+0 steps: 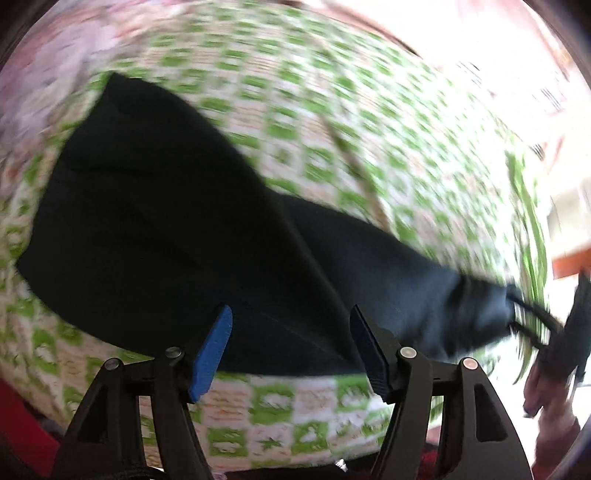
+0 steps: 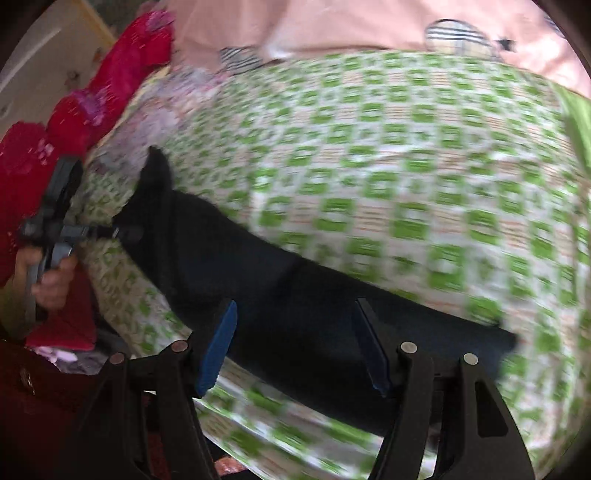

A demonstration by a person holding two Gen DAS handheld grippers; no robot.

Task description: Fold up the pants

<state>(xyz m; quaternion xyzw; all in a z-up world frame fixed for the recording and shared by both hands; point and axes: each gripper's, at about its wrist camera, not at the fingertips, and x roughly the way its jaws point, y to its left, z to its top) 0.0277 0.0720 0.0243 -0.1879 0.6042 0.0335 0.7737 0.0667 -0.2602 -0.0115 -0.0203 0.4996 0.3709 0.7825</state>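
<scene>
Dark navy fabric pants point(image 1: 166, 229) lie on a green-and-white checked bedspread point(image 1: 332, 122). The left gripper point(image 1: 290, 350) and right gripper point(image 2: 291, 347) both hover over them, blue-padded jaws spread apart, gripping nothing.

The pants point(image 1: 177, 236) are showing plain black, shading to dark navy where light is catching them, and they are lying on a bedsheet point(image 1: 332, 122) that is showing a check of green squares on white with thin orange lines. Each gripper is wearing 2 blue pads point(image 1: 212, 350) on black fingers. A pink cloth point(image 2: 332, 22) along the far edge is carrying grey striped patches, and a red garment point(image 2: 110, 81) at the left edge is showing pink marks.
</scene>
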